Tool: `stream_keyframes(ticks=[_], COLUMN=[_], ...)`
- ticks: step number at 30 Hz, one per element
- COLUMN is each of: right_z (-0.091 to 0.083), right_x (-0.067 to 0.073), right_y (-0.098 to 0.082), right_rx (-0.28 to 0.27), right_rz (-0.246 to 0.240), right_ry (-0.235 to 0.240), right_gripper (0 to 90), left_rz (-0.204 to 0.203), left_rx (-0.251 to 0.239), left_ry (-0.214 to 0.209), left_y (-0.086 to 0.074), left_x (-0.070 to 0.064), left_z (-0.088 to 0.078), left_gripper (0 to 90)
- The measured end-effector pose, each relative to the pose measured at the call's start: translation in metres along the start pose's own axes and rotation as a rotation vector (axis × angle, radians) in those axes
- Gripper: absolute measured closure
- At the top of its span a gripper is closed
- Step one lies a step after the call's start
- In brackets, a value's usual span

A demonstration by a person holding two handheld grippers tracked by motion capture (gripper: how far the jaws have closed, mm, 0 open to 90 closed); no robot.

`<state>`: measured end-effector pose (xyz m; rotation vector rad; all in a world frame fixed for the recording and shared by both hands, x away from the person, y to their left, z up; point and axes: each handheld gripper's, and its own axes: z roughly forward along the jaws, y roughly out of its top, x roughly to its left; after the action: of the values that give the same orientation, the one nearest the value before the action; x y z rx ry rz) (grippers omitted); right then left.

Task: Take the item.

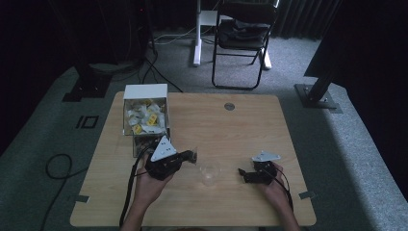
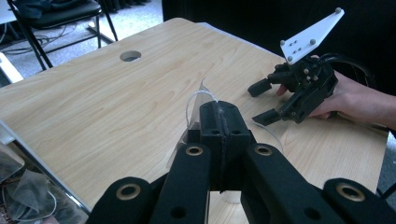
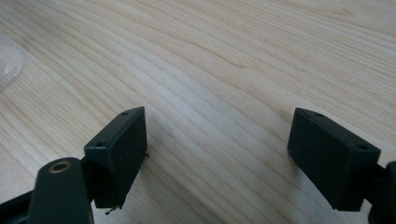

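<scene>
Nearest you, your left claw (image 2: 219, 122) is clenched on a thin clear packet (image 2: 198, 100), a flimsy transparent piece pinched between the jaws and sticking up past their tips. From the high view that claw (image 1: 191, 156) hangs just left of the clear cup (image 1: 209, 173), which stands upright on the bench (image 1: 250, 125) between your two hands. Whether the packet has been torn yet you cannot tell from here.

Your right claw (image 3: 217, 149) is released, jaws spread wide over bare wood with nothing between them. In the left gripper view it (image 2: 263, 100) sits low beside the cup's far rim, pointing toward the left claw.

Farther back, at the left rear of the bench, the clear box (image 1: 145, 118) with its white lid holds a heap of white and yellow sachets.

Judgement: one piece is drawn from the box and brought to the cup, so the fetch looks done. Opening or emptying it into the cup seems left, and the cup looks empty so far.
</scene>
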<state>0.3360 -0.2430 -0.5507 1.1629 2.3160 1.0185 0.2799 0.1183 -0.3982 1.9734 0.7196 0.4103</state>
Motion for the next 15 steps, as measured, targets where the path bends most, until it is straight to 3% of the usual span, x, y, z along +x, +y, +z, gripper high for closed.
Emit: stream_keyframes(ticks=[15], right_z=[0.0000], right_x=[0.0001], right_y=[0.0000], right_rx=[0.000], right_rz=[0.001], right_ry=[0.000], right_gripper=[19.7], left_rz=[0.010], left_rx=[-0.007], left_ry=[-0.028], left_y=[0.0044], left_x=[-0.0073], left_z=[0.0078], left_gripper=[90.0])
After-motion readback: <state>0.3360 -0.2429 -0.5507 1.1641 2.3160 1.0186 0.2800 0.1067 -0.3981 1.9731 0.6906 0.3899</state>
